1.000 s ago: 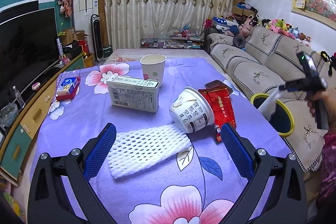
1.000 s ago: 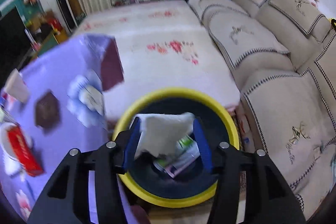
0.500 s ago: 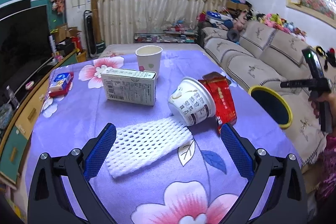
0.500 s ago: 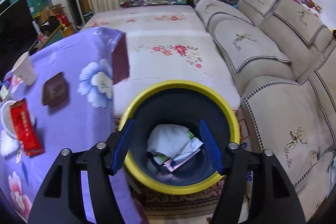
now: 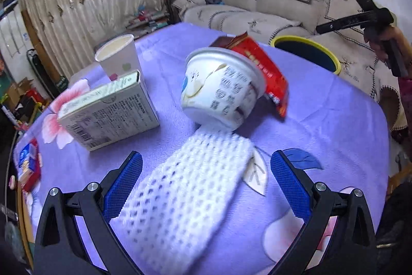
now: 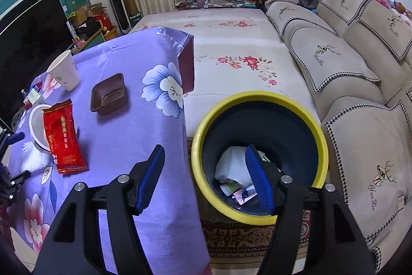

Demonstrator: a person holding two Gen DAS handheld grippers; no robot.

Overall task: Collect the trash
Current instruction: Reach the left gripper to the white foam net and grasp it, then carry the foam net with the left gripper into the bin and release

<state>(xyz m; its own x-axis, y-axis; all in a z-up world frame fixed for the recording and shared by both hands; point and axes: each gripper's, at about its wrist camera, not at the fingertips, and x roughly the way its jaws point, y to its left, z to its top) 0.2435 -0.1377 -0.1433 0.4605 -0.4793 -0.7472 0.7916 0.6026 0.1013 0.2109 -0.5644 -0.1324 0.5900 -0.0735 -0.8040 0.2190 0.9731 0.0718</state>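
A white foam net (image 5: 185,197) lies flat on the purple flowered tablecloth (image 5: 322,120). My left gripper (image 5: 206,179) hangs low over it, open, one blue pad on each side of the net and neither pressing on it. Beyond the net a noodle bowl (image 5: 221,89) lies on its side against a red wrapper (image 5: 265,71). My right gripper (image 6: 206,172) is open and holds nothing, above the near rim of the yellow-rimmed bin (image 6: 257,94). White crumpled paper (image 6: 231,166) and small wrappers lie in the bin.
On the table also stand a carton box (image 5: 110,110), a paper cup (image 5: 118,56) and a brown plastic tray (image 6: 108,94). The bin sits on the floor between the table edge and a beige sofa (image 6: 334,56). A TV cabinet runs along the far left.
The right gripper opened and dropped the white paper into the bin, then shifted towards the table edge. The left gripper sank and rolled, closing in on the foam net.
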